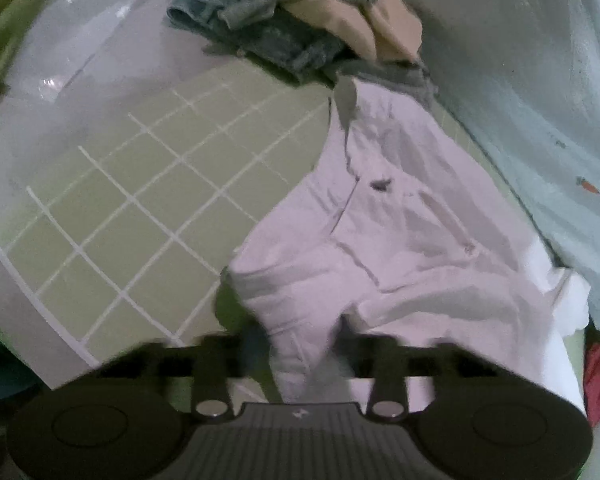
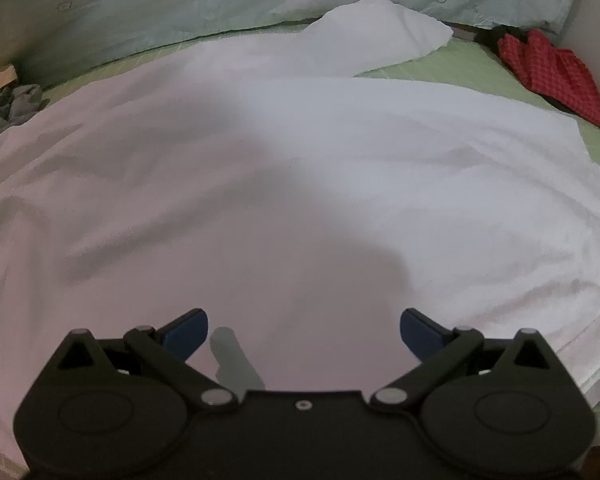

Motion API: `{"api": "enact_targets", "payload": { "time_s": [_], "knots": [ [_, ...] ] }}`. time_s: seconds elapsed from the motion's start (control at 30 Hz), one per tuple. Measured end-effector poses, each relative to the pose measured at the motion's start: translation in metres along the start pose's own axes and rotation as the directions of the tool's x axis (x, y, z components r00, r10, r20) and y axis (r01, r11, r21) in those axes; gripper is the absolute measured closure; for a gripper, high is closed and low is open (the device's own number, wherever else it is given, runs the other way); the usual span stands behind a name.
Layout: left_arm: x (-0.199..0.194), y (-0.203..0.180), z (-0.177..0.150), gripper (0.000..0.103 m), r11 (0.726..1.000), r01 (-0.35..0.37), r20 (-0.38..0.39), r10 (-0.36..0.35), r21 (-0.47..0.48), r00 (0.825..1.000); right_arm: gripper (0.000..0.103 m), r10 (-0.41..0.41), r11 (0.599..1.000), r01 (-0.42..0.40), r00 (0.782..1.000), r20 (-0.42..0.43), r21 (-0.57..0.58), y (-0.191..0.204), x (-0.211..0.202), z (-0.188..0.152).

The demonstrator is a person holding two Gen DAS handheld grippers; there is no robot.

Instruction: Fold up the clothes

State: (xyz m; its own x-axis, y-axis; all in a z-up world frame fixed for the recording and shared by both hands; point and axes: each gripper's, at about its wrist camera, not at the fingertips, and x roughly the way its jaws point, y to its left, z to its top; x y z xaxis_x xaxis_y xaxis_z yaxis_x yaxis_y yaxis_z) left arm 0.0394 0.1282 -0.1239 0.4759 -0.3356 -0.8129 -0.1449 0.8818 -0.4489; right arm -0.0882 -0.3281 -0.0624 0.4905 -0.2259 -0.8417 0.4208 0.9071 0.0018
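The white shirt [image 1: 400, 240] lay on a green mat with white lines [image 1: 140, 208]. The mat lay on the desk. The shirt had a collar, a row of buttons and a small dark mark near them. In the right wrist view the white shirt [image 2: 300, 160] was spread wide and filled most of the picture.

The left gripper [image 1: 300, 344] was blurry. A bunch of the shirt sat between its fingers, and they seemed to pinch it. The right gripper [image 2: 304, 332] hung over the shirt with its blue fingers [image 2: 188, 334] wide apart and nothing in them.

A pile of gray and tan clothes [image 1: 300, 20] sat at the far end of the mat. A pale blue cloth with little carrots [image 1: 540, 100] lay beside the shirt. A red cloth [image 2: 552, 72] lay near the corner.
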Motion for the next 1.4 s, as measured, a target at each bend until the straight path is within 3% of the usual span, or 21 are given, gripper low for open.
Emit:
{"api": "enact_targets", "payload": {
  "time_s": [0.13, 0.33, 0.47, 0.57, 0.7, 0.77, 1.13, 1.4],
  "knots": [
    [-0.004, -0.001, -0.001, 0.087, 0.998, -0.063, 0.035, 0.062, 0.003, 0.997, 0.0, 0.012, 1.0, -0.012, 1.0, -0.008, -0.013, 0.003, 0.0, -0.002],
    [-0.023, 0.012, 0.004, 0.088, 0.983, -0.174, 0.104, 0.179, -0.054, 0.978, 0.0, 0.044, 0.997, -0.045, 0.999, -0.02, -0.066, 0.008, 0.001, -0.007],
    [-0.025, 0.017, 0.004, 0.086, 0.97, -0.225, 0.087, 0.233, -0.091, 0.969, 0.0, 0.063, 0.994, -0.065, 0.998, -0.018, -0.085, 0.0, -0.001, -0.009],
    [-0.032, 0.008, 0.003, 0.075, 0.963, -0.256, 0.108, 0.264, -0.086, 0.958, 0.0, 0.063, 0.996, -0.065, 0.998, -0.019, -0.063, -0.014, -0.001, -0.011],
    [-0.044, -0.017, -0.007, 0.035, 0.949, -0.304, 0.167, 0.315, -0.089, 0.934, 0.0, 0.066, 0.998, -0.067, 0.998, -0.011, -0.007, -0.043, -0.002, -0.011],
    [-0.049, -0.031, -0.014, 0.027, 0.952, -0.289, 0.2, 0.304, -0.098, 0.931, 0.0, 0.069, 0.998, -0.069, 0.998, 0.007, 0.013, -0.057, -0.002, -0.009],
    [-0.005, -0.149, -0.057, 0.022, 0.967, -0.254, 0.118, 0.25, 0.021, 0.961, 0.0, 0.077, 0.995, -0.079, 0.996, 0.049, 0.053, -0.143, 0.002, 0.022],
    [0.051, -0.223, -0.068, 0.021, 0.944, -0.277, 0.056, 0.272, 0.176, 0.961, 0.0, 0.079, 0.984, -0.085, 0.996, 0.046, 0.154, -0.204, 0.026, 0.067]
  ]
}}
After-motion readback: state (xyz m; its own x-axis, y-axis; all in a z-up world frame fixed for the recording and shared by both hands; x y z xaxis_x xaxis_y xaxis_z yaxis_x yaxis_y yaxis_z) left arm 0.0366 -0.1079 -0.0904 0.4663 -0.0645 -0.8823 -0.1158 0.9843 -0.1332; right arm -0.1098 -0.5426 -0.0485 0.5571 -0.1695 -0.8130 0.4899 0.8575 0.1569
